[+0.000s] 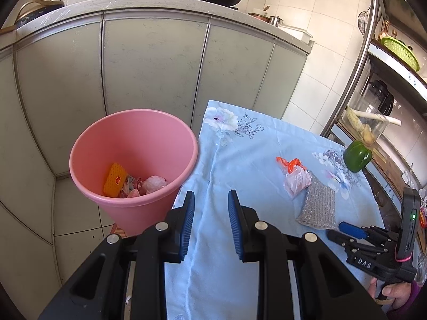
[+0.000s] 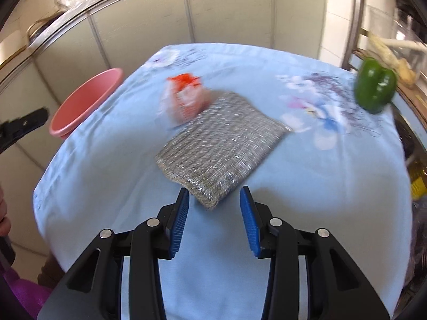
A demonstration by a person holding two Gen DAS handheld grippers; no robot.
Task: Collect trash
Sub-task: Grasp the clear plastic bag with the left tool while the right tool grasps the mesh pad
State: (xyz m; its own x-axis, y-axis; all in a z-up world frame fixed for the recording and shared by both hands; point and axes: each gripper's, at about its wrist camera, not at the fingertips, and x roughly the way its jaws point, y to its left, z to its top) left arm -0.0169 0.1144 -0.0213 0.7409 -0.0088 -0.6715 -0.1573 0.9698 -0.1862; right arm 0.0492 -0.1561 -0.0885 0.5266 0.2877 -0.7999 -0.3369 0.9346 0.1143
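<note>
A pink bin stands on the floor left of the table and holds an orange mesh piece and crumpled wrappers; its rim shows in the right wrist view. On the blue cloth lie a silver scouring pad and, touching its far end, a crumpled plastic bag with red handles. My left gripper is open and empty over the table's left edge beside the bin. My right gripper is open, its fingertips either side of the pad's near corner.
A green bell pepper sits at the table's far right edge. A metal shelf rack with a green basket stands right of the table. Grey cabinets under a counter with pans stand behind the bin.
</note>
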